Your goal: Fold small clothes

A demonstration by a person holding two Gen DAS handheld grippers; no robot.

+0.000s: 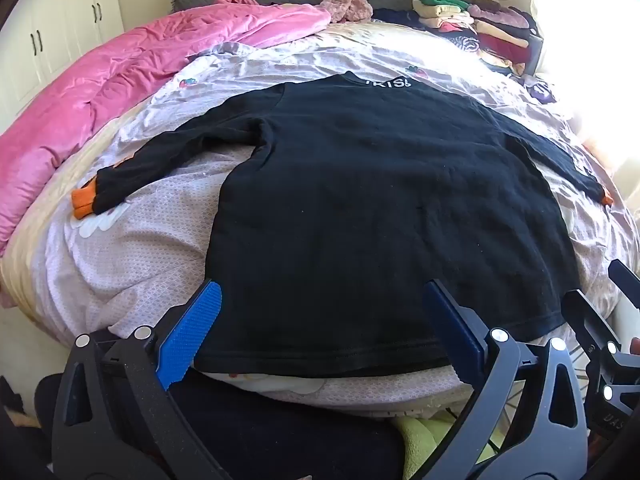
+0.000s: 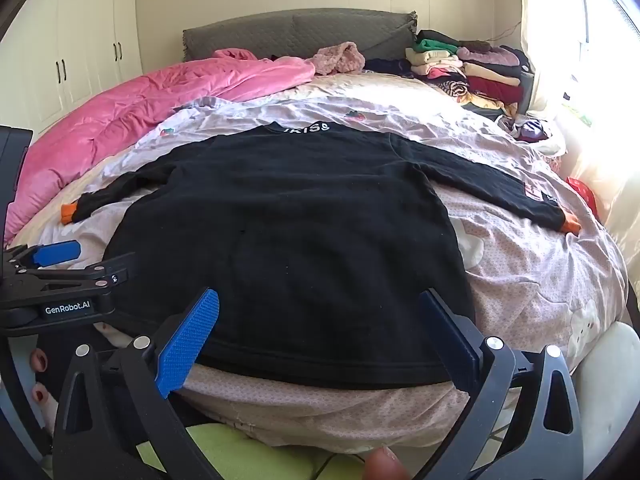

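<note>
**Bedroom, black top laid flat, both grippers at the hem, nothing gripped**

Bed (image 1: 132,240) fills both views: pale pink patterned sheet, pink quilt (image 1: 120,80) bunched along its left side, grey headboard cushion (image 2: 296,36) at the back, white wardrobe doors (image 2: 80,52) on the left wall. Stack of folded clothes (image 2: 472,68) sits at the far right corner by the bright window.

Black long-sleeve top (image 1: 360,200) lies flat on the sheet, centred, neckline away from the cameras with white lettering at the collar. Both sleeves spread out to the sides, orange cuffs (image 1: 82,202) showing at each end. Hem runs along the near edge of the bed.

Left gripper (image 1: 320,328): fingers spread wide, blue pads (image 1: 192,332) straddling the hem's left portion, left pad at the hem corner. No cloth pinched between them.

Right gripper (image 2: 316,336): same, wide open over the hem's right portion, holding nothing. Contact with the fabric can't be judged from either view.

Left gripper's body also shows at the left edge of the right wrist view, "GenRobot.AI" label readable.
</note>
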